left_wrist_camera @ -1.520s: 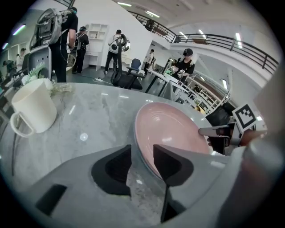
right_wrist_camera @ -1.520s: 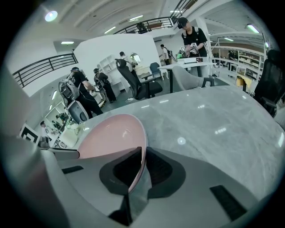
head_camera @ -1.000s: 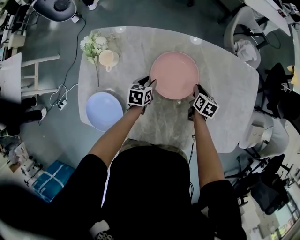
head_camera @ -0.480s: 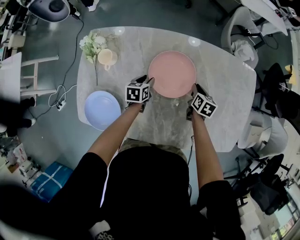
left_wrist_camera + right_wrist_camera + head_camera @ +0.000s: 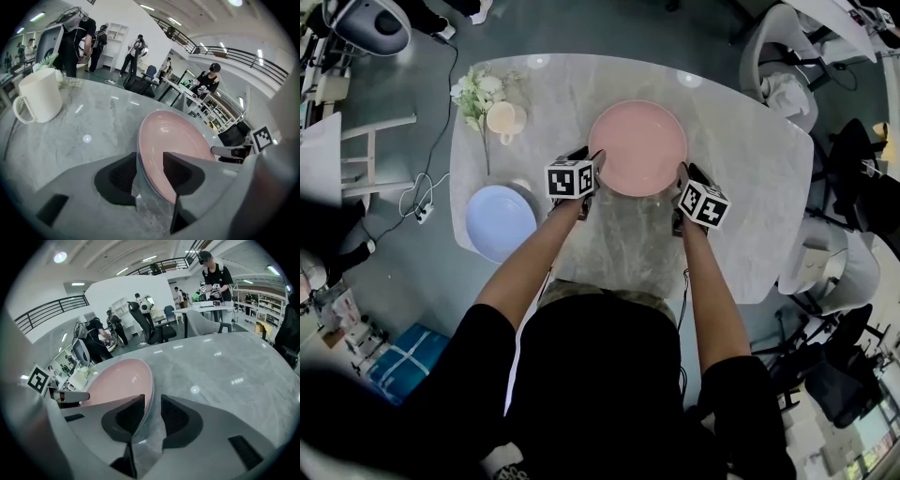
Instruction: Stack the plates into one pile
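Observation:
A pink plate (image 5: 637, 147) lies on the marble table (image 5: 750, 169), with a gripper at each side of it. My left gripper (image 5: 589, 159) has the plate's left rim (image 5: 140, 159) between its jaws. These have just been opening, and a gap shows beside the rim. My right gripper (image 5: 684, 173) straddles the right rim (image 5: 151, 394). Its jaws have also just been opening and stand off the rim on both sides. A light blue plate (image 5: 500, 221) sits at the table's near left edge.
A cream mug (image 5: 503, 118) and a spray of white flowers (image 5: 478, 94) stand at the far left of the table; the mug also shows in the left gripper view (image 5: 40, 96). Chairs (image 5: 787, 56) surround the table's right side. People stand far off in the room.
The whole scene has slid a little to the left in the head view. Both grippers remain at the pink plate's rims, and the plate stays where it was on the table.

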